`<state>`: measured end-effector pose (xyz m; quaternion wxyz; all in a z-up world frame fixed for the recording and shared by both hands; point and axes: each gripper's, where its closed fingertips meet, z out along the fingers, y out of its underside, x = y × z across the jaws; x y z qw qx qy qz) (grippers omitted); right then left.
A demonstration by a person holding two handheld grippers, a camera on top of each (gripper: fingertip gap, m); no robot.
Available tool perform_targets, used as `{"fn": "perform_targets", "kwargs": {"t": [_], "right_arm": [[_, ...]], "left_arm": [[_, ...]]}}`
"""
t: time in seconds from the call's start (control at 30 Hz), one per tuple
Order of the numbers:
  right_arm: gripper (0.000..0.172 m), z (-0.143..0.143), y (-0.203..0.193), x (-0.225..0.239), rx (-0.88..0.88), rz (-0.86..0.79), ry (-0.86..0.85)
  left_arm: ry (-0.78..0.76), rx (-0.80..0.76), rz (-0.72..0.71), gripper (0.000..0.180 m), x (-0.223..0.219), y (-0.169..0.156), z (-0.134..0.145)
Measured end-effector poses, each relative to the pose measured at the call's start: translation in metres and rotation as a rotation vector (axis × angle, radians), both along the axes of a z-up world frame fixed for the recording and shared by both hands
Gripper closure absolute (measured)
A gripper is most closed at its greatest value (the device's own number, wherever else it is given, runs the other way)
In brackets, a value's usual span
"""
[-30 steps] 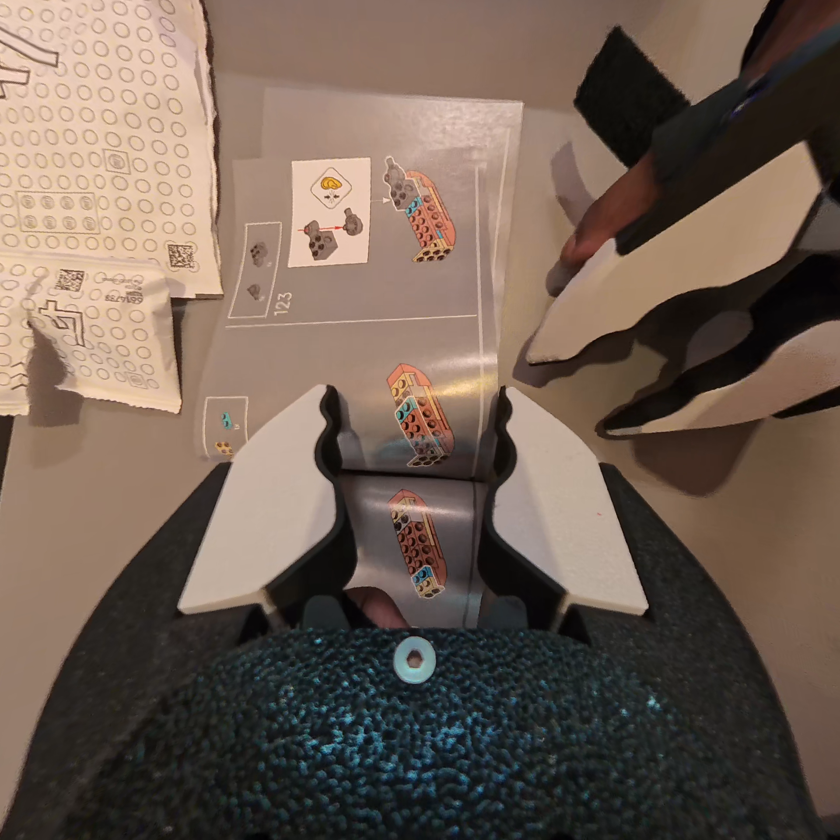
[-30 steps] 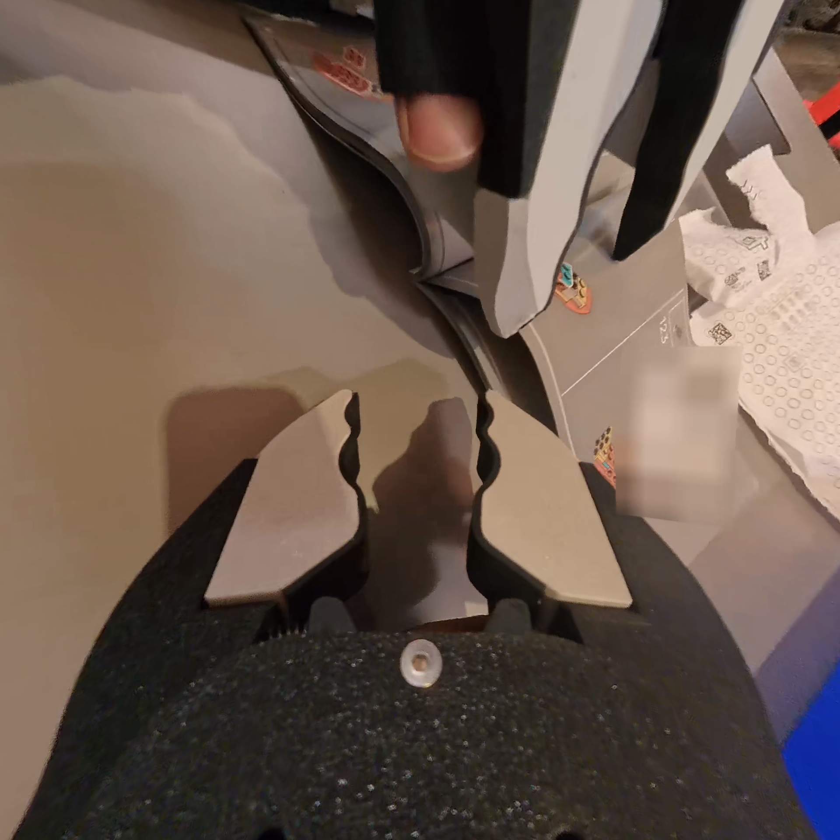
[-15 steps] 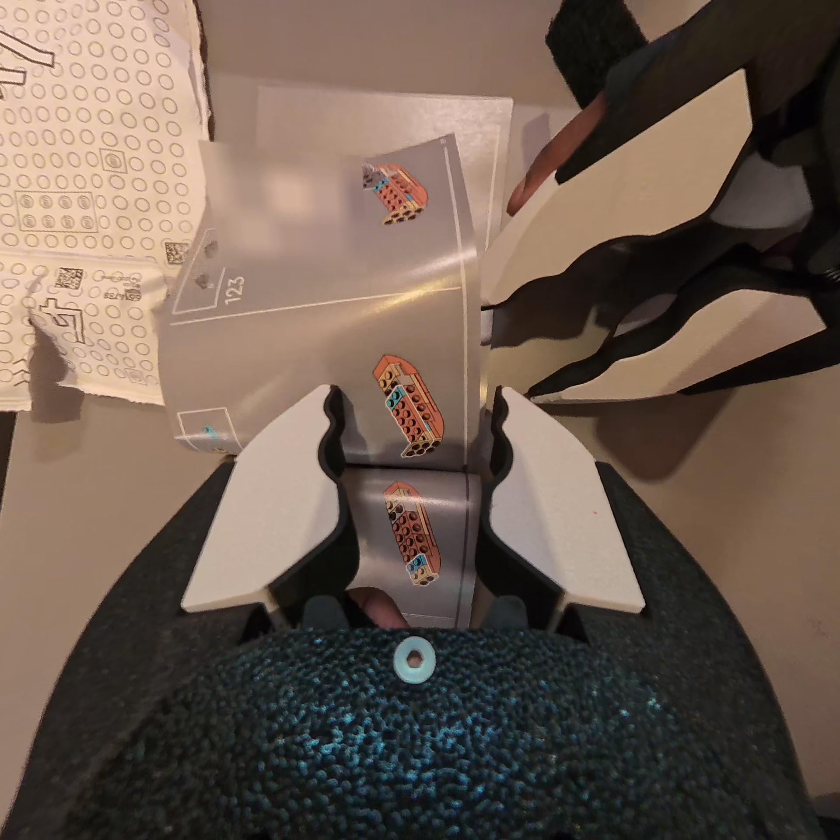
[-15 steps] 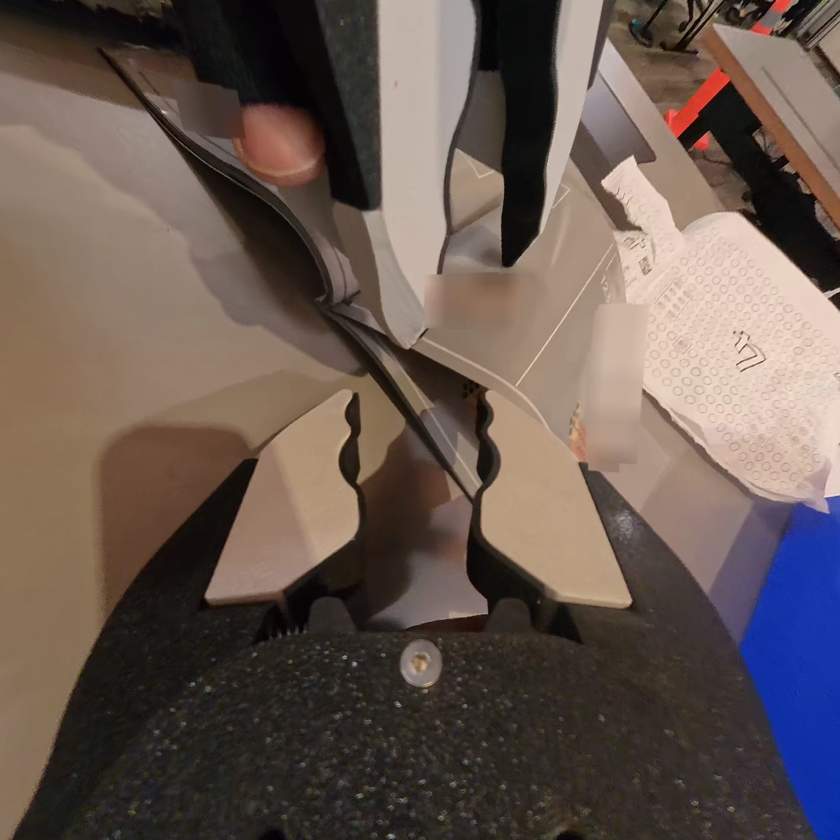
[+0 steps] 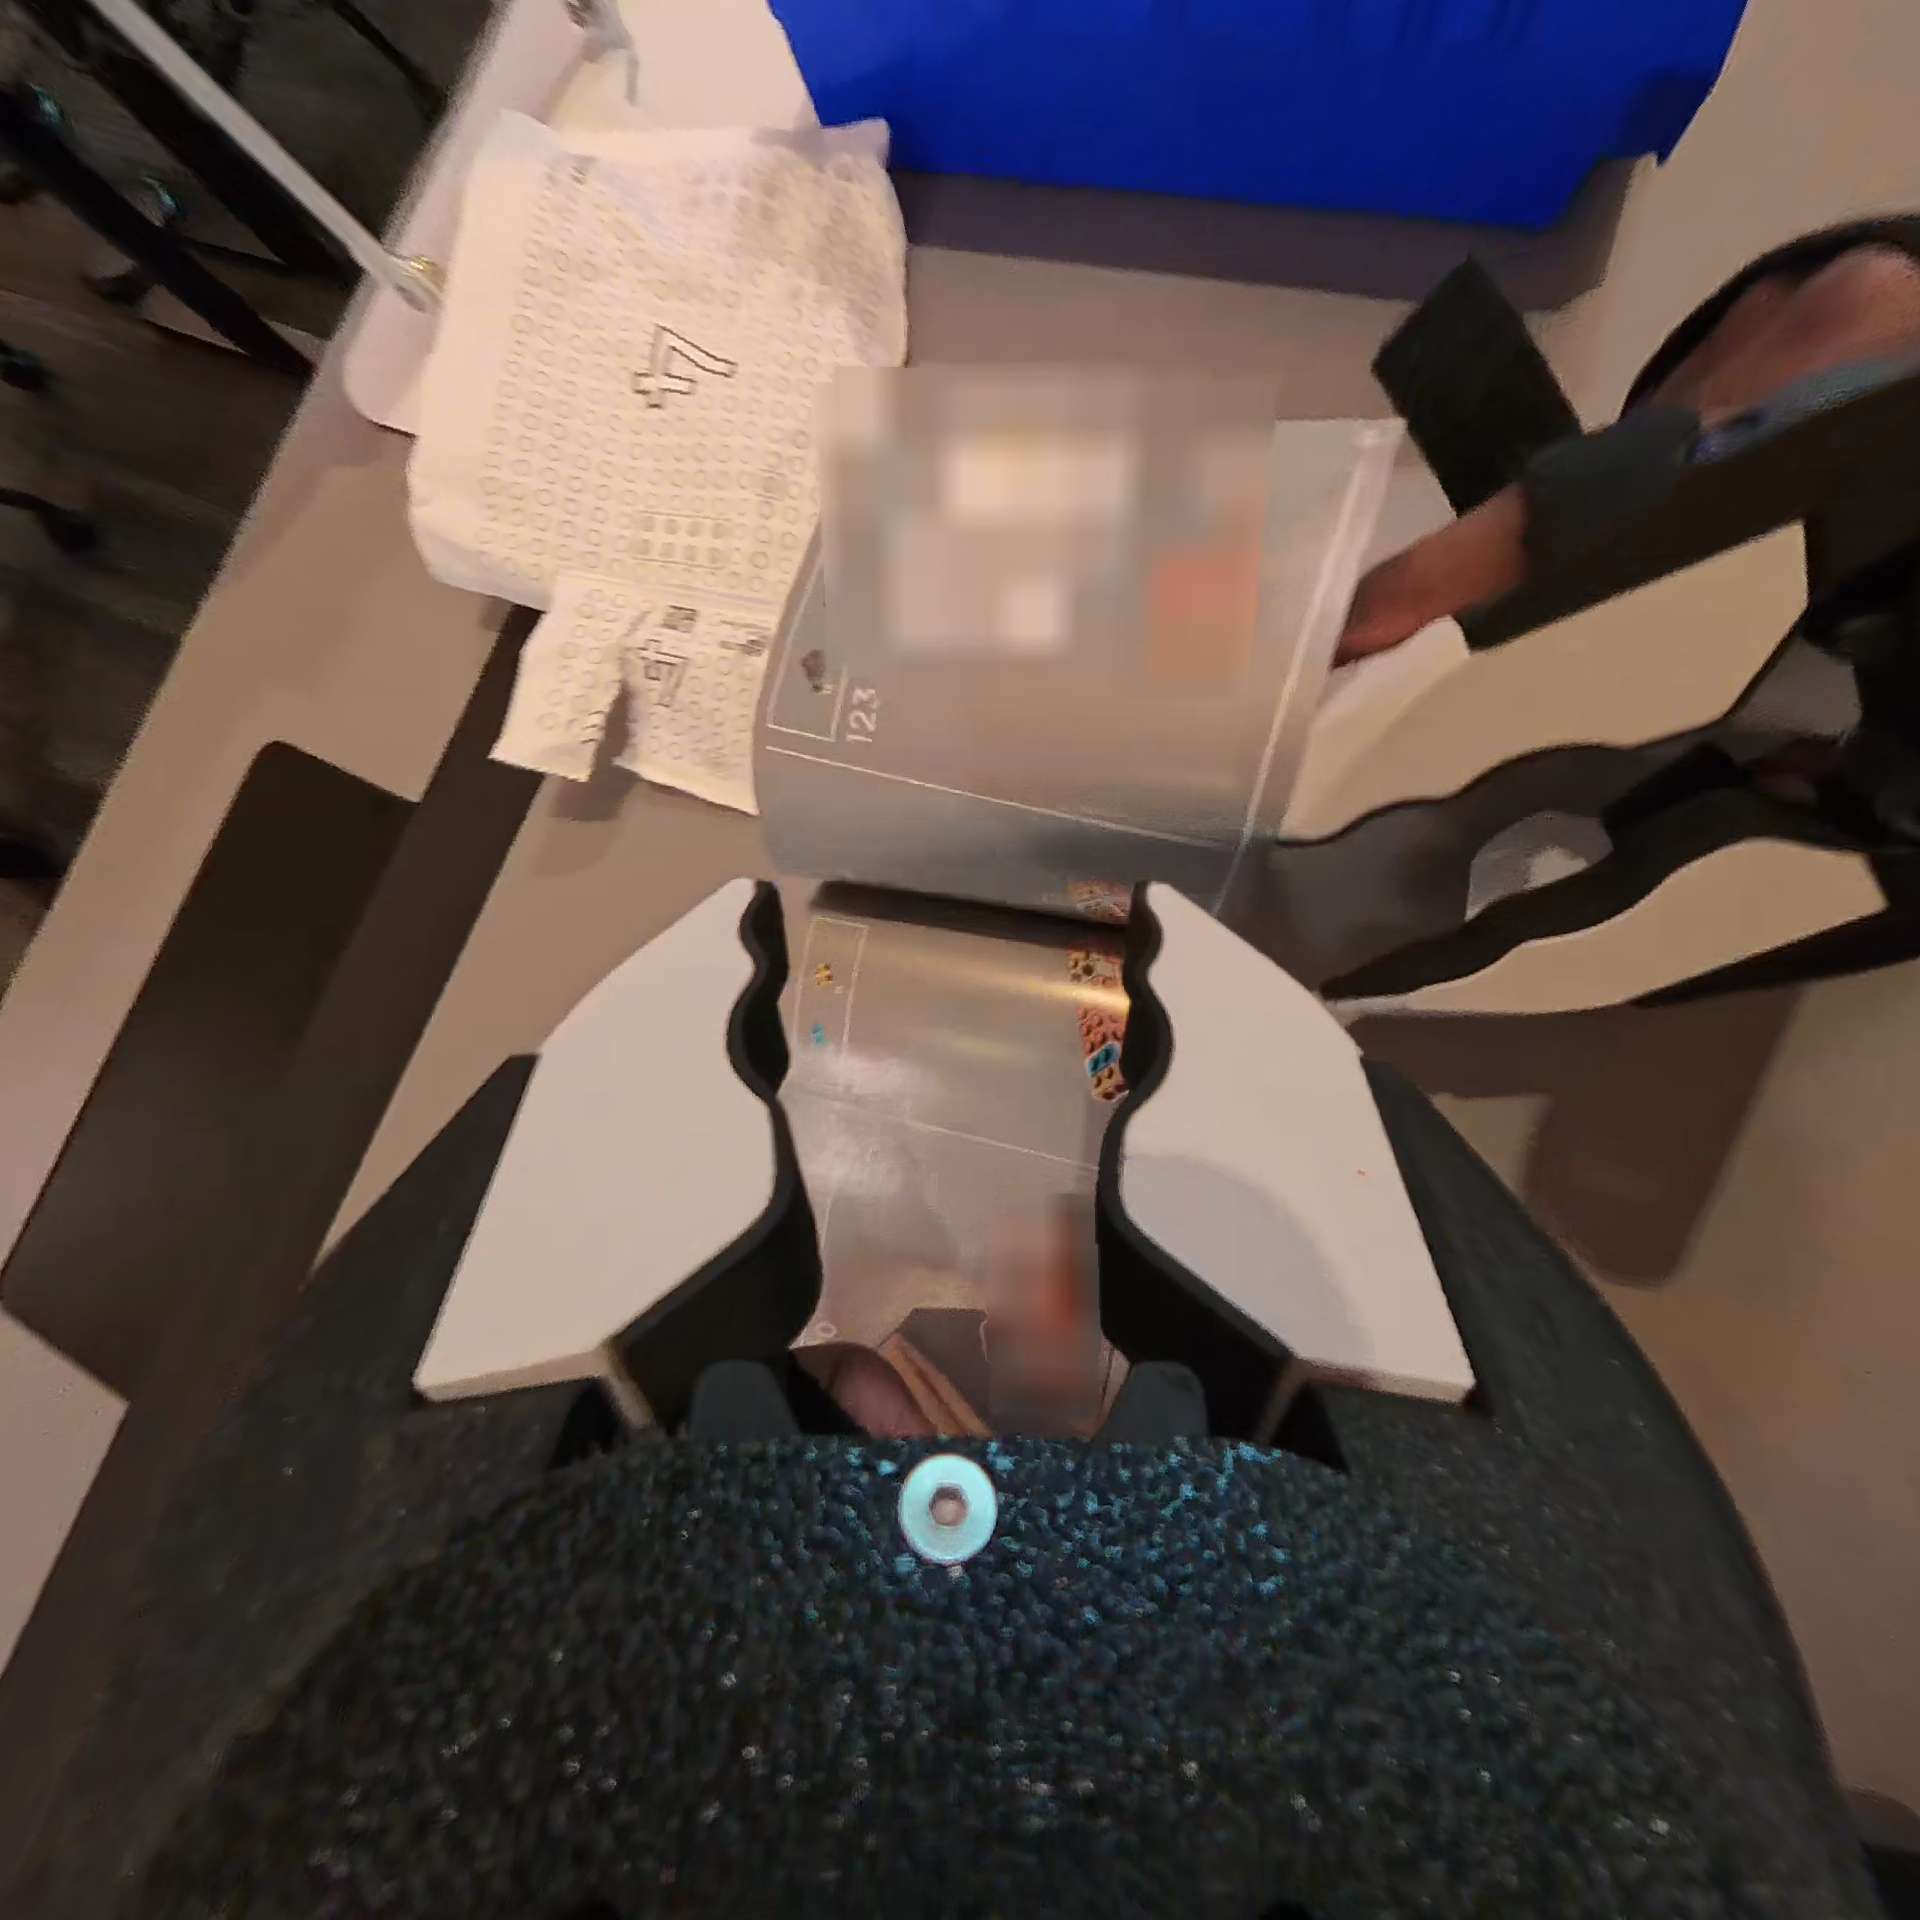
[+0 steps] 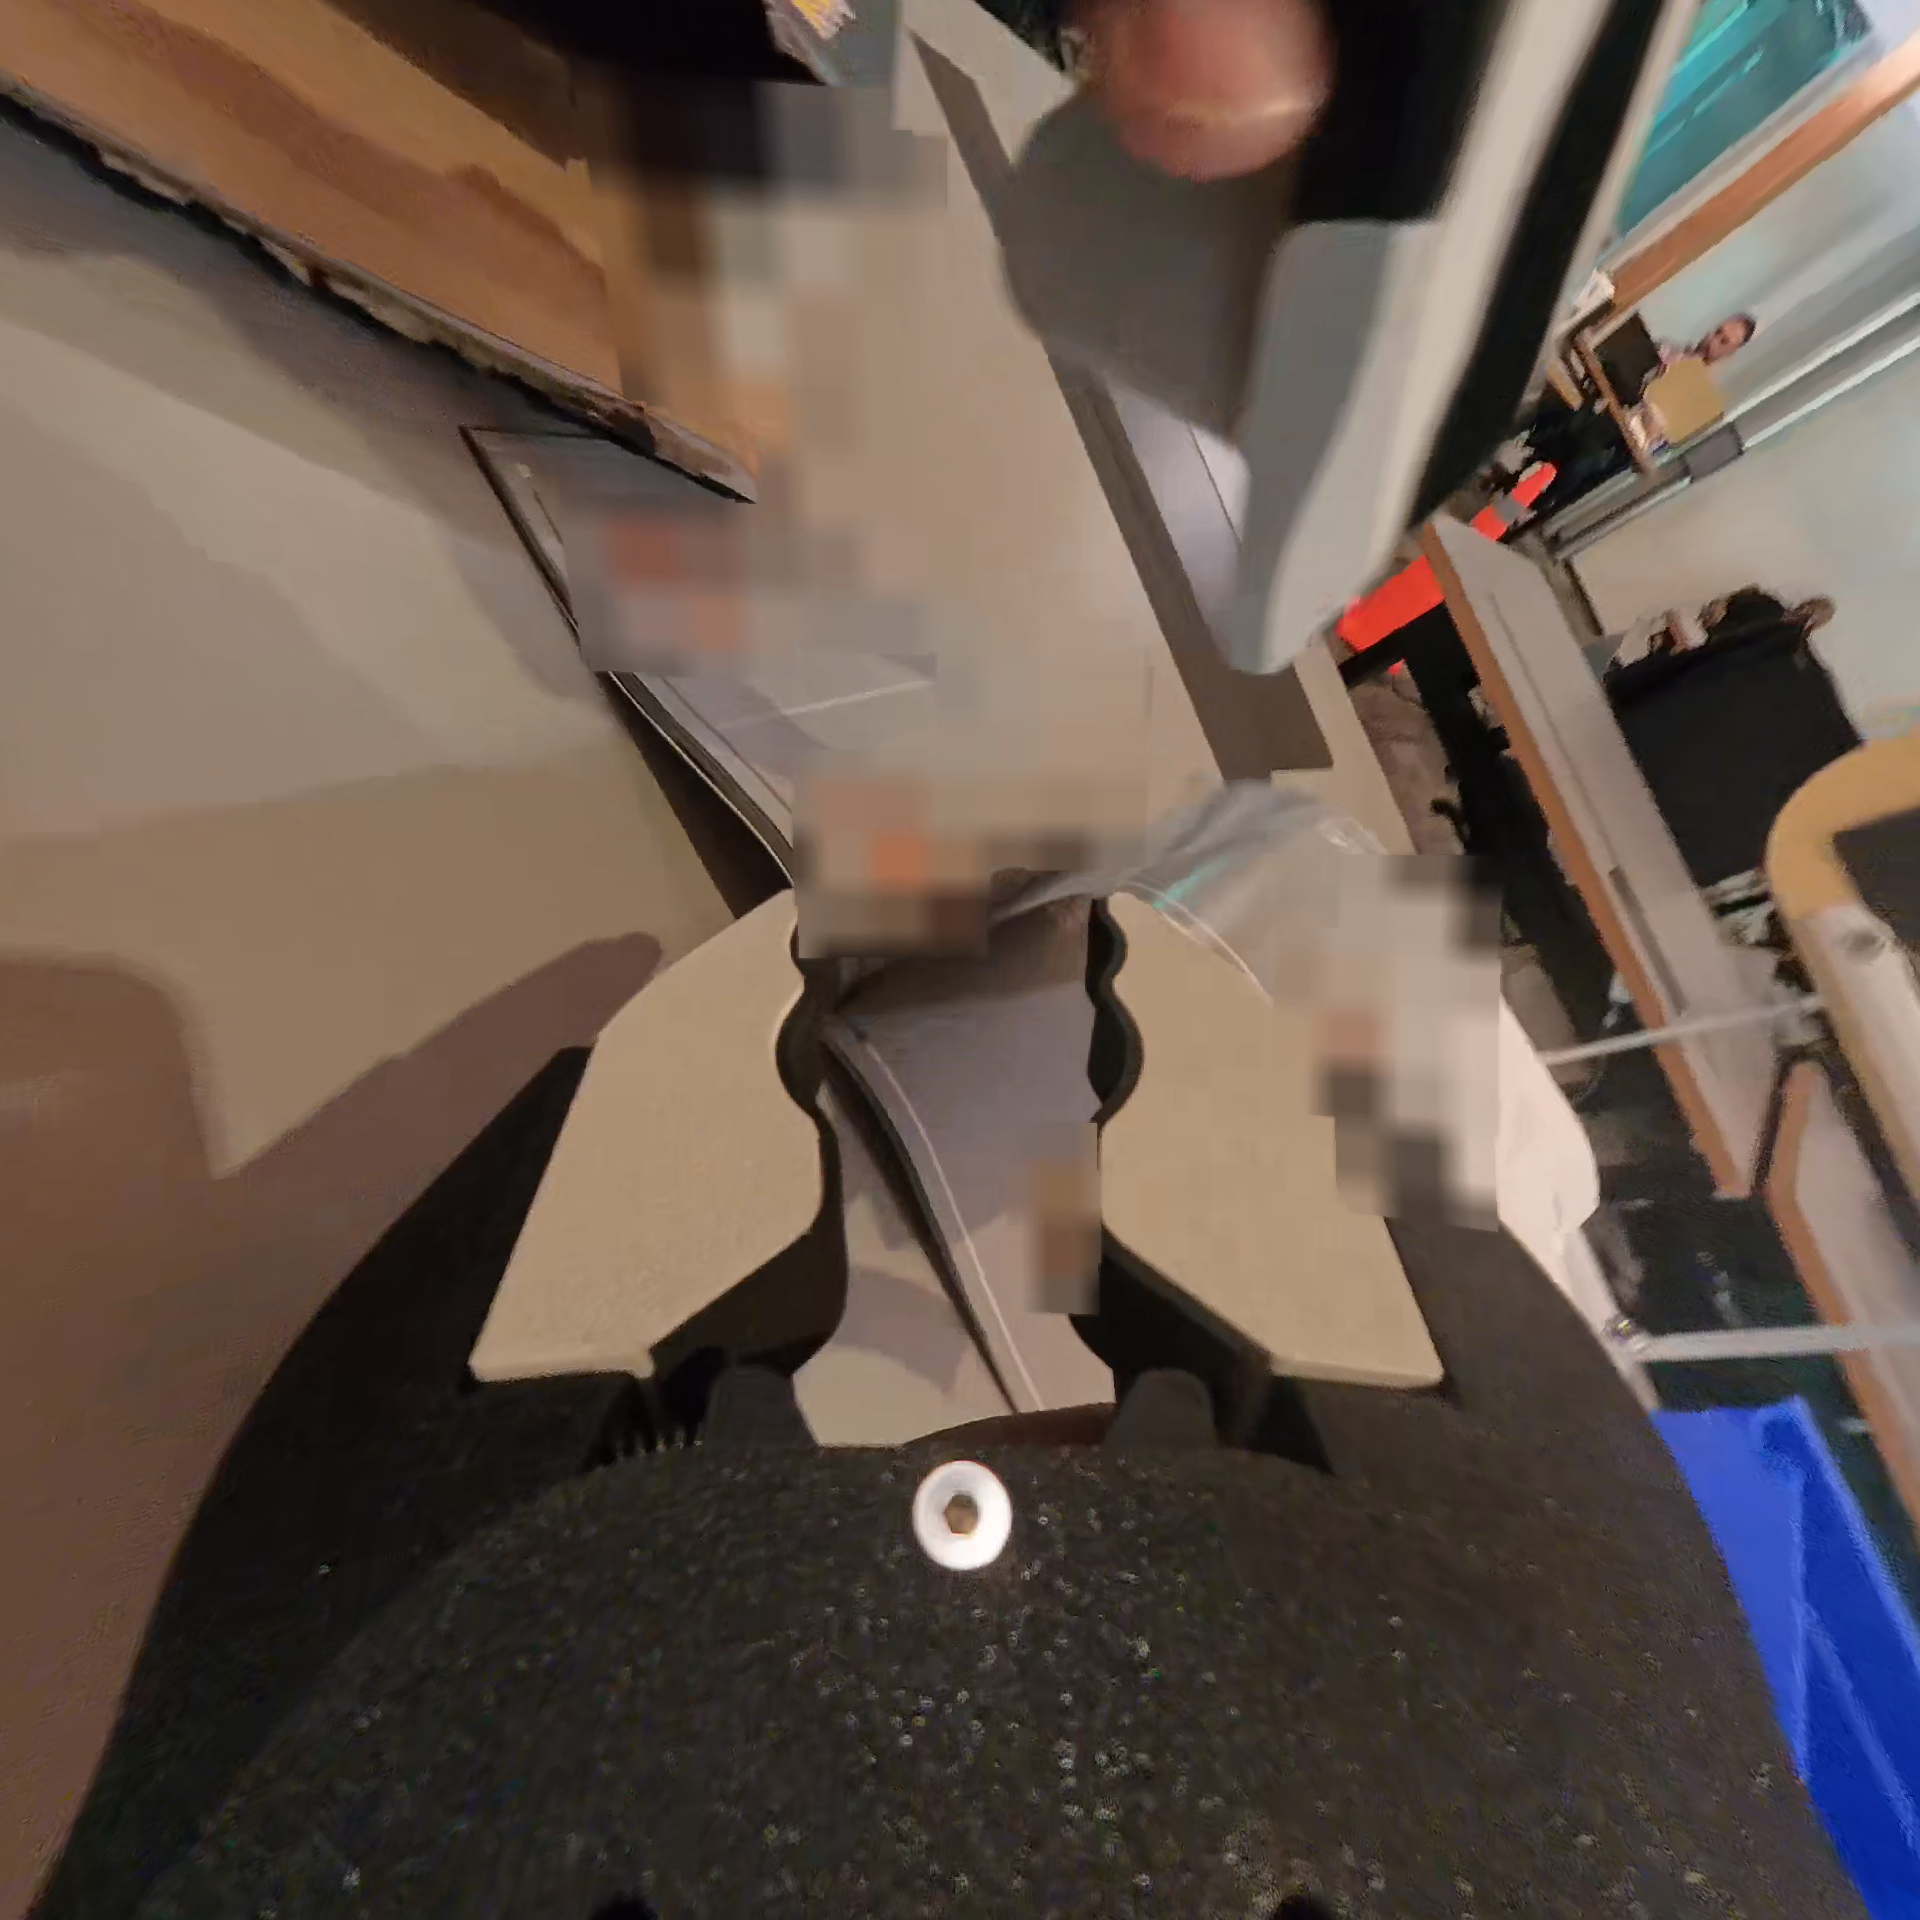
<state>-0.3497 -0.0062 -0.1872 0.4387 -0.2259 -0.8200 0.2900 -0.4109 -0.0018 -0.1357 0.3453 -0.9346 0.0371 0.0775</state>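
Your left tool point(image 5: 951, 914) is standing wide apart over the glossy grey instruction booklet point(image 5: 1039, 748), whose page is curling up between its fingers. Your right tool point(image 5: 1340, 883) is reaching in beside the page's edge. White paper bags point(image 5: 644, 416) are lying on the desk point(image 5: 260, 644).

left gripper point(image 5: 951, 914): jaws spread wide, lower centre | right gripper point(image 6: 945, 935): jaws parted, lower centre

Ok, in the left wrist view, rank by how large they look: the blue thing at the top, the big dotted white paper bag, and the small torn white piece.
1. Blue thing
2. Big dotted white paper bag
3. Small torn white piece
The blue thing is cut off, so its rank is unsure.
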Motion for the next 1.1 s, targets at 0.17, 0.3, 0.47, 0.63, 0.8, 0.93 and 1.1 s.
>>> {"fn": "perform_targets", "kwargs": {"t": [0.17,0.3,0.47,0.63,0.8,0.93,1.1], "right_arm": [[0.123,-0.008,-0.035,-0.005,0.173,0.073,0.037],[0.123,-0.026,-0.053,-0.007,0.268,0.111,0.005],[0.125,-0.04,-0.058,-0.006,0.328,0.129,-0.052],[0.128,-0.043,-0.054,-0.001,0.357,0.139,-0.078],[0.131,-0.037,-0.043,0.008,0.339,0.187,-0.13],[0.131,-0.017,-0.037,-0.004,0.239,0.225,-0.168],[0.13,0.011,-0.058,-0.043,0.012,0.307,-0.251]], "left_arm": [[0.05,0.082,0.072,0.119,-0.015,-0.025,0.033],[0.076,0.121,0.11,0.119,-0.023,-0.041,0.049],[0.086,0.133,0.107,0.119,-0.026,-0.045,0.052],[0.082,0.11,0.112,0.119,-0.032,-0.046,0.045],[0.072,0.113,0.127,0.119,-0.038,-0.05,0.043],[0.071,0.117,0.137,0.119,-0.042,-0.052,0.043],[0.075,0.116,0.132,0.119,-0.042,-0.05,0.043]]}}
